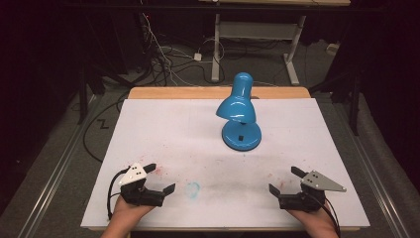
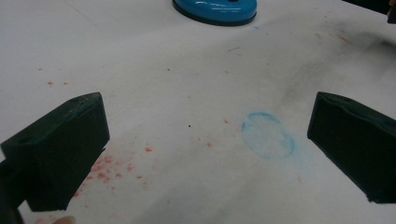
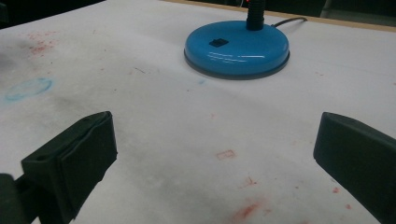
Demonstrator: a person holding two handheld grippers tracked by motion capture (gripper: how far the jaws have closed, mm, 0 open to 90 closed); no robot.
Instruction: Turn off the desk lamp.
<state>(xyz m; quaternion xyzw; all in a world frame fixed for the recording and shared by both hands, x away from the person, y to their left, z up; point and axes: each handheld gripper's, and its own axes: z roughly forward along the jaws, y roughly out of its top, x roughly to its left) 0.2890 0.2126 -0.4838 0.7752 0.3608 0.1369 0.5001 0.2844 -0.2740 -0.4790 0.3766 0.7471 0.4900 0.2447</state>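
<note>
Overhead, the blue lamp (image 1: pixel 239 113) bows its shade, while both gripper views catch its base between wide-apart jaws.

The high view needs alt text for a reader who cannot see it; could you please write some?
A blue desk lamp stands on a white-covered table, shade tilted toward the camera. Near the front edge, hands hold the left gripper and right gripper, both open and empty, with a faint blue ring stain between them.
</note>
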